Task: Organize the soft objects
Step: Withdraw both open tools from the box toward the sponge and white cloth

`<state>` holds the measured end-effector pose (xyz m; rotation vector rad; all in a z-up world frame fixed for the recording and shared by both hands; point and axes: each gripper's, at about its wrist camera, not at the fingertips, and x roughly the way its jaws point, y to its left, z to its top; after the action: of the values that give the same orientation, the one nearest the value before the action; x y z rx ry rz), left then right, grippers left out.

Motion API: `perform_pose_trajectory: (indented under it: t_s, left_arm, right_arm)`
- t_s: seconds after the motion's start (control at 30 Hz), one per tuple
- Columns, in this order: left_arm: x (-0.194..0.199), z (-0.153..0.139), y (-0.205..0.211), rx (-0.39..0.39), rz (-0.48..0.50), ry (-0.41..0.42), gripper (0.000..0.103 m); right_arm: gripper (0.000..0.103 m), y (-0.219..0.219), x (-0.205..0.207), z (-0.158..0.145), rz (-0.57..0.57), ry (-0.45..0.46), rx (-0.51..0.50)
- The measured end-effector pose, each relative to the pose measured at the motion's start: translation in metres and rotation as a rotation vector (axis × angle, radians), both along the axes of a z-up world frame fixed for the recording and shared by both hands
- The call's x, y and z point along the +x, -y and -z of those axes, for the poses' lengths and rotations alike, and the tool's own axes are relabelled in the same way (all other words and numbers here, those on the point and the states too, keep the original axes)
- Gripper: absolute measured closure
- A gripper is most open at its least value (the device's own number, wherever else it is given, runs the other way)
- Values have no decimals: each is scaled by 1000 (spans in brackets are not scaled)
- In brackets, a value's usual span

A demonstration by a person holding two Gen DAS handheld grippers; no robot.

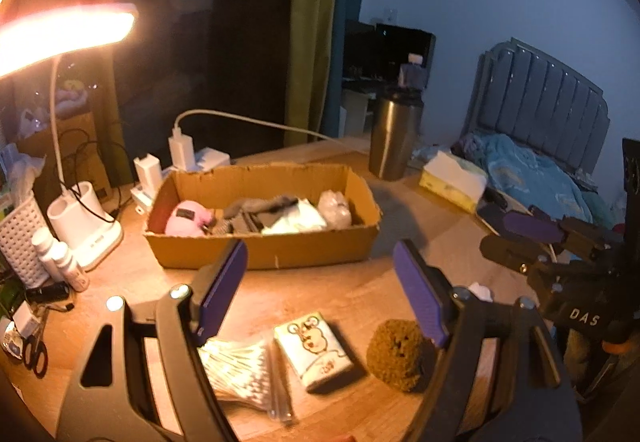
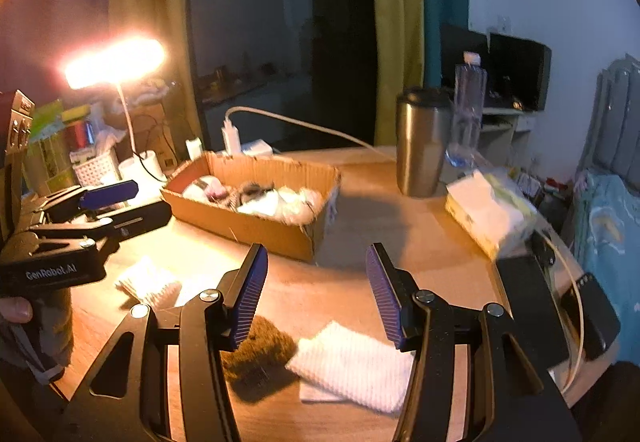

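The box sits in the middle of the bench. It is brown card with no lid. Inside it lie a pink toy, some gray cloth and white soft things.

The left tool is in front of the box. Its two purple pads are wide apart and hold nothing. Below it on the bench lie a bag of cotton swabs, a small tissue pack with a cartoon on it, and a brown sponge. All three are in front of the box, well apart from it. The writing on the pack is too small to read.

The right tool is also in front of the box, more to the right. It is open too, with nothing between its pads. Under it lie the sponge and a white cloth, which touch.

The side of the left tool reads "GenRobot.AI". The right tool reads "DAS".

Right of the box stand a steel cup and a tissue box. Left of the box shines a lamp.
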<state>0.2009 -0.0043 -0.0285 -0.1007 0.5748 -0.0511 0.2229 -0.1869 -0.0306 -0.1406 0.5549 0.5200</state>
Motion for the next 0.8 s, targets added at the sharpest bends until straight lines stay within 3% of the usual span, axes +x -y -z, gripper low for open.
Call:
perform_pose_trajectory:
  t_s: [0.2,0.8]
  left_arm:
    - [5,14,8,-1,21,-40,26]
    - [10,61,43,31,106,-178,26]
  right_arm:
    - [41,15,4,23,48,-58,-13]
    - [41,28,17,87,76,-220,-88]
